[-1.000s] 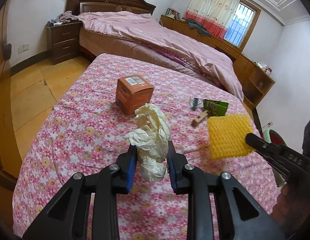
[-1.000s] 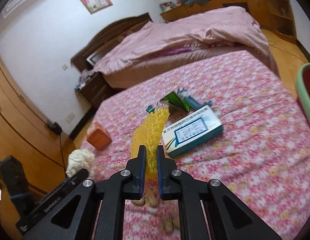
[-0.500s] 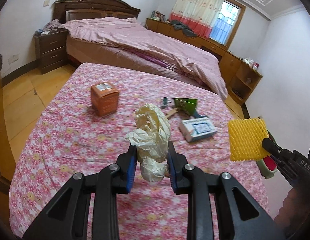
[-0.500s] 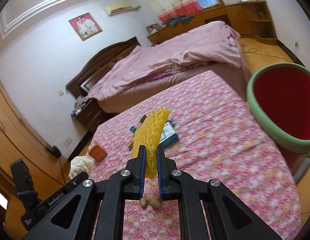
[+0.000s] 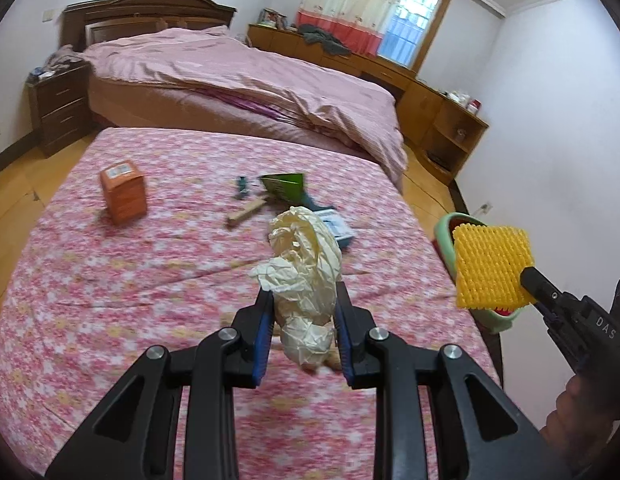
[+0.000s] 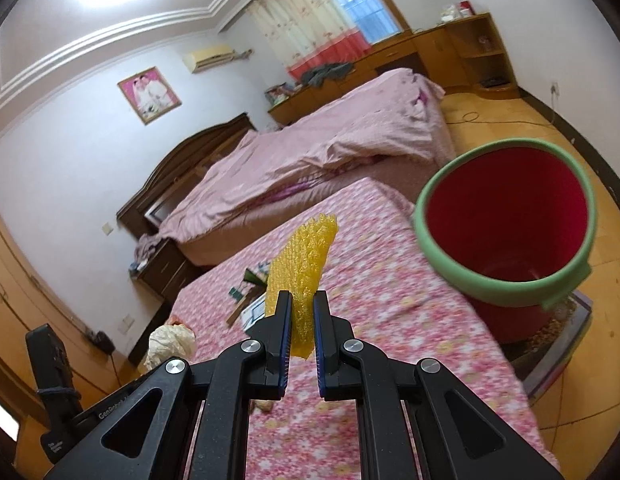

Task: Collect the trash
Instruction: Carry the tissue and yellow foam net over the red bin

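From the left wrist, the left gripper (image 5: pixel 300 336) pinched the paper wad (image 5: pixel 304 276) as before, but the orange box (image 5: pixel 124 192) had slid leftward and the bin (image 5: pixel 443 236) now showed behind the yellow mesh (image 5: pixel 491 266).

From the right wrist, the right gripper (image 6: pixel 301 336) still clamped the mesh (image 6: pixel 304 264); the bin (image 6: pixel 505 220) loomed larger, nearer, beside the flowered bed (image 6: pixel 389 300).

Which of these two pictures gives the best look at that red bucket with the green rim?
The right wrist view: the red bucket shows its whole green rim and inside, beside the flowered bed. In the left wrist view the bucket is mostly hidden behind the yellow foam net.
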Demonstrator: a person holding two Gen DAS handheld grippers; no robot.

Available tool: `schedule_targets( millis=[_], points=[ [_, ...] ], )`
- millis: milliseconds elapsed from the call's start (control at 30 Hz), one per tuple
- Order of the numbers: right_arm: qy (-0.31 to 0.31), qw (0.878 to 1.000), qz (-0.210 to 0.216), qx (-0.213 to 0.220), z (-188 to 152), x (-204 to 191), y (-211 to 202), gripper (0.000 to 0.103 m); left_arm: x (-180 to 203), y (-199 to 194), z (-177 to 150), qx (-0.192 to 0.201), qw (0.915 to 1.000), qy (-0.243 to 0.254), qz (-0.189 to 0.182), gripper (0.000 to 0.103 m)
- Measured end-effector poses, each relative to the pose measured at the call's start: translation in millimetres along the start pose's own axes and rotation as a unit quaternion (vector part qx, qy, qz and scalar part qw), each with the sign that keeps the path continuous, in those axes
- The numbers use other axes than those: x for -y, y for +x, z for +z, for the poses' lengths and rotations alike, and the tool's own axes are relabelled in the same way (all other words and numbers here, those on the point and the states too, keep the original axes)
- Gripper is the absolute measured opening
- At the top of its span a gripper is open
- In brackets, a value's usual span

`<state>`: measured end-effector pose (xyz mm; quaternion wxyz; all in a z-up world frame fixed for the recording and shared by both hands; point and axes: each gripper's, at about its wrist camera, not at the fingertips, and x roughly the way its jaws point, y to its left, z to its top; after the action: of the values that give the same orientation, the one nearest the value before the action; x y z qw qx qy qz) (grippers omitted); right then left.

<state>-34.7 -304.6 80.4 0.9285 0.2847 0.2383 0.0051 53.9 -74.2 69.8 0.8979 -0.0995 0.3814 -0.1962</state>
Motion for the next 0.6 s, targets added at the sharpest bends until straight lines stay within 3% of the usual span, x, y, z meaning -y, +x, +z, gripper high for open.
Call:
schedule_targets(
  millis=[600],
  points=[
    [0.05, 0.994, -0.064, 0.069, 31, 81, -39, 0.01, 124, 60, 13, -0.045, 0.9916, 0.092, -0.079, 0.028]
  ],
)
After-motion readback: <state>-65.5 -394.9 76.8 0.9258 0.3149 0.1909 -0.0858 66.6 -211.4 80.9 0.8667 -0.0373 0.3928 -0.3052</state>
